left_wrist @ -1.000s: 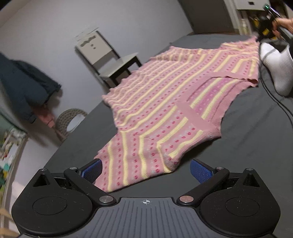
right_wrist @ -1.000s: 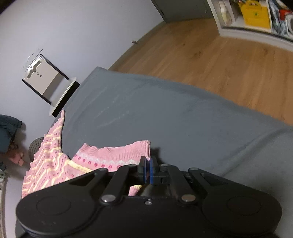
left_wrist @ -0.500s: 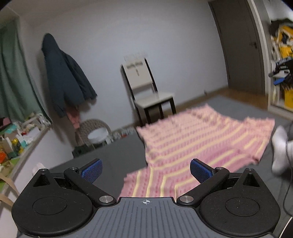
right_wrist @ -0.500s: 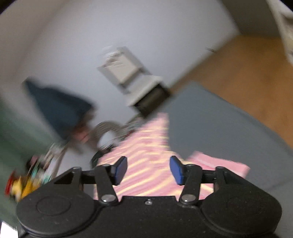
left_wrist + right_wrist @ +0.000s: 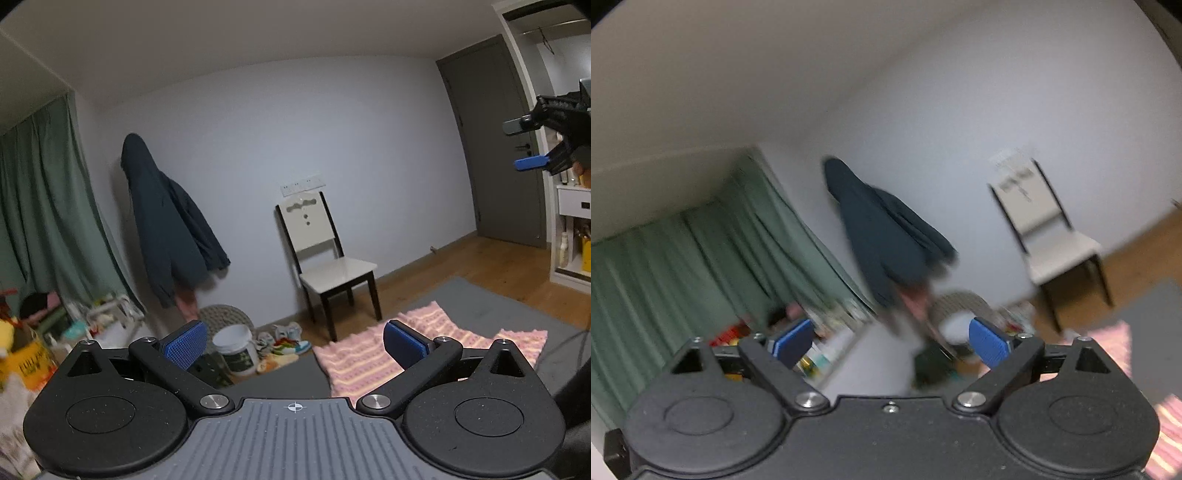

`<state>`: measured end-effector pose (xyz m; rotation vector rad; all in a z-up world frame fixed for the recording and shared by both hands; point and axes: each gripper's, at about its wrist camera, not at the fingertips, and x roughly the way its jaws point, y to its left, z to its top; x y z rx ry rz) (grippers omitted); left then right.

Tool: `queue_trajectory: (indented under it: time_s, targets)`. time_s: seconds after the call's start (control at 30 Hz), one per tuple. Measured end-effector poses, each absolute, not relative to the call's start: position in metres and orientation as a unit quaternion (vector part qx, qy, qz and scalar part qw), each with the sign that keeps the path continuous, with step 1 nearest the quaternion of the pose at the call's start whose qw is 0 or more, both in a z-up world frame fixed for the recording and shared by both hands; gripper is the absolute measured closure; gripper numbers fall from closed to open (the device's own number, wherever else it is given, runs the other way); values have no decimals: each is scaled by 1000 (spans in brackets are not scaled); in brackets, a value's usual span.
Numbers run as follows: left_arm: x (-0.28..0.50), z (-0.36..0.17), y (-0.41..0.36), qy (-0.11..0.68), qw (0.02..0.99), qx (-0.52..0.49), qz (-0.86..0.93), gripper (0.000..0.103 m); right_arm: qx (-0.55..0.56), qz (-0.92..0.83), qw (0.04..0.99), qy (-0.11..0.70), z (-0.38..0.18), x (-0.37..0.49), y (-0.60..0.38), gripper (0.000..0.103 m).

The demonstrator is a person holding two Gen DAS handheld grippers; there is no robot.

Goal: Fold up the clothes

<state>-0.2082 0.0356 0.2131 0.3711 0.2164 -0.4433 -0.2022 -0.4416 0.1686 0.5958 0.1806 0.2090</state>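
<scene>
Left gripper (image 5: 293, 345) was spread wide, nothing between the pads, lifted and aimed at the far wall rather than down at the work. Right gripper (image 5: 890, 341) was the same: jaws apart, empty, its view motion-blurred; it also showed in the left wrist view, raised high at the right edge. Neither tool touched any fabric.

Pink striped knit garment (image 5: 436, 349) lay flat on the grey bed cover (image 5: 491, 295), below and just beyond the left tool, part hidden behind its right finger. Probably spread flat so edges could be picked up cleanly.

Farther out: white chair (image 5: 328, 254) against the wall, dark jacket (image 5: 170, 221) hanging, green curtain (image 5: 40, 221) at left.

My read: both tools were between grasps, with folding unfinished.
</scene>
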Motion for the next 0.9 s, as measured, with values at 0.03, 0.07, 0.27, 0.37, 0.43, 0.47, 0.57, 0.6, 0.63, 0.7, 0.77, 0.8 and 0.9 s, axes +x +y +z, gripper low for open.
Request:
queue_trajectory:
  time_s: [0.03, 0.07, 0.27, 0.37, 0.43, 0.47, 0.57, 0.6, 0.63, 0.7, 0.77, 0.8, 0.9]
  targets:
    - [-200, 222, 31, 105, 952, 195, -213, 1, 295, 113, 946, 78, 170, -192, -437, 11]
    - [-192, 231, 26, 103, 950, 208, -207, 1, 298, 121, 944, 78, 163, -180, -433, 10]
    - [-81, 208, -17, 142, 925, 308, -169, 1, 282, 158, 941, 97, 63, -88, -409, 10]
    - [-20, 172, -35, 190, 911, 306, -202, 1, 265, 166, 941, 132, -3, -46, -406, 11]
    - [26, 142, -52, 215, 905, 290, -226, 1, 254, 176, 939, 153, -37, -36, -405, 11]
    - [49, 127, -61, 225, 904, 278, -234, 1, 256, 181, 937, 152, -57, -29, -412, 11]
    - [119, 83, -80, 264, 911, 192, -253, 1, 284, 208, 922, 158, -106, -23, -426, 11]
    - [145, 63, -88, 284, 912, 156, -251, 1, 296, 215, 916, 165, -123, -17, -430, 11]
    - [171, 41, -95, 306, 912, 123, -243, 1, 305, 220, 910, 175, -139, -14, -434, 11]
    - [194, -2, -102, 335, 909, 93, -231, 1, 323, 227, 898, 193, -167, -10, -440, 11]
    - [219, -43, -110, 360, 904, 68, -220, 1, 338, 238, 886, 211, -190, -8, -443, 11]
    - [227, -59, -115, 367, 903, 61, -216, 1, 344, 248, 878, 221, -201, -7, -445, 11]
    - [249, -105, -132, 386, 900, 55, -194, 1, 361, 276, 858, 240, -227, -6, -450, 11]
